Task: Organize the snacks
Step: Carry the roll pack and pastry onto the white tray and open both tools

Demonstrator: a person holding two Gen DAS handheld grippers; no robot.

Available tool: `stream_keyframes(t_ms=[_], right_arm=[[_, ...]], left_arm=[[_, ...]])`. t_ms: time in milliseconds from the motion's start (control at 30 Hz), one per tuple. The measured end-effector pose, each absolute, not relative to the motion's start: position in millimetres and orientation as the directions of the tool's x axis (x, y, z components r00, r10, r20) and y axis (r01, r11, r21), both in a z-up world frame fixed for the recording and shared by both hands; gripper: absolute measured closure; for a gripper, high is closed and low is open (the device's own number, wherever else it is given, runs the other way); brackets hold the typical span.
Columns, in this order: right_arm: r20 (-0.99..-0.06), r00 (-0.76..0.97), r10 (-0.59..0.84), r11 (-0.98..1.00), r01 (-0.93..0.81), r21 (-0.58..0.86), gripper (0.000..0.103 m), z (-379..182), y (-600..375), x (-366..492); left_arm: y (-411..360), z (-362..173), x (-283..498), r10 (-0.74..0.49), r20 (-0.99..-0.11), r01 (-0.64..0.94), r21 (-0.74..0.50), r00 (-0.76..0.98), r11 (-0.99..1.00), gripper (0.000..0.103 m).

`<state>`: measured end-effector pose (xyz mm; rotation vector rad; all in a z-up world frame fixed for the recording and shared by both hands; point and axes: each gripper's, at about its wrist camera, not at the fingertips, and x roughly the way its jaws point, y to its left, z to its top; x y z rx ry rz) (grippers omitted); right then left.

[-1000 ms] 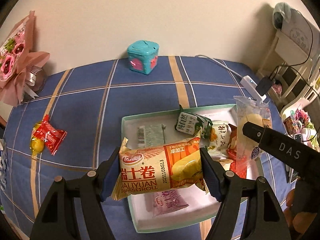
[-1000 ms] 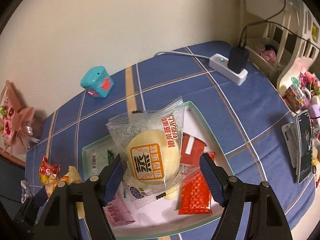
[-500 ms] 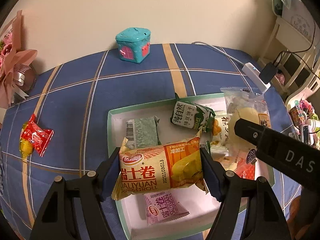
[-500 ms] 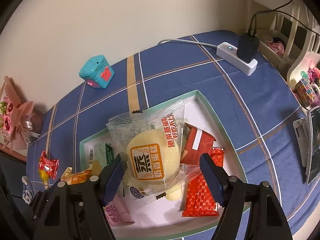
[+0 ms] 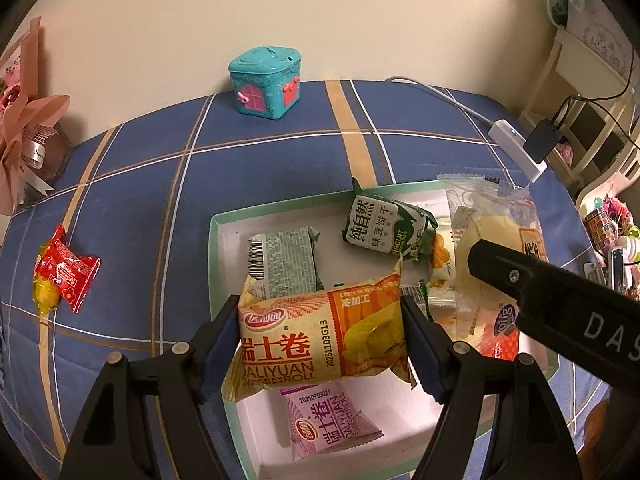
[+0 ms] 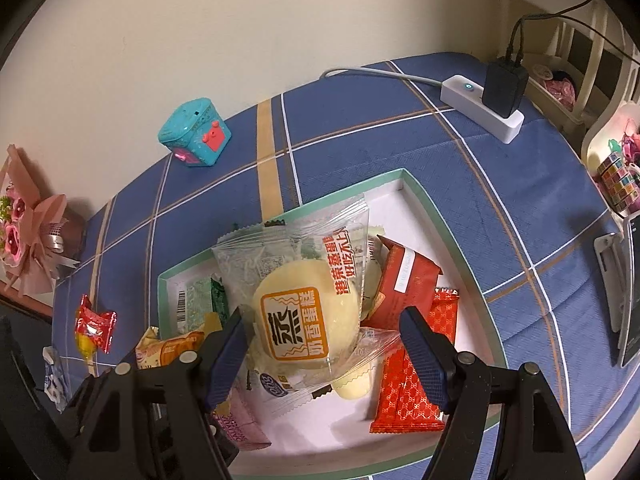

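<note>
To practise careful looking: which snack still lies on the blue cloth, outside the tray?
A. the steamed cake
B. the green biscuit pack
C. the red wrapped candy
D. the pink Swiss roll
C: the red wrapped candy lies on the cloth left of the tray.

Plain cream wall (image 5: 320, 8) across top of frame; blue plaid cloth-covered table (image 5: 168, 184) below; cream wooden shelf unit (image 6: 580, 52) upper right; warm dim light.

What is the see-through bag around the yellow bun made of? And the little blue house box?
The bag looks like thin clear plastic film: glossy, crinkled, with zigzag sealed ends. The house box looks like hard painted plastic or tin; its smooth, stiff, shiny sides don't settle which.
</note>
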<state>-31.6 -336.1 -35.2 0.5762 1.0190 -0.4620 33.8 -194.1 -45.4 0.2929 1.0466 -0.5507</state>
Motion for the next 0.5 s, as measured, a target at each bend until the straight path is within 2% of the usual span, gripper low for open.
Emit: stream_keyframes(t_ms=[200, 500], right_arm=[[-0.89, 0.446, -0.089, 0.762, 0.606, 0.228, 0.025, -36.0, -336.1, -31.5], [-0.892, 0.444, -0.086, 0.764, 0.604, 0.227, 0.024, -36.7, -335.1, -31.0]], left_arm=[[-194.9, -43.5, 34.0, -0.282, -0.878, 0.555, -0.022, 0.388, 0.832, 0.022], [-188.9, -36.4, 36.2, -0.266, -0.878, 0.538, -0.012, 0.397, 0.843, 0.021]])
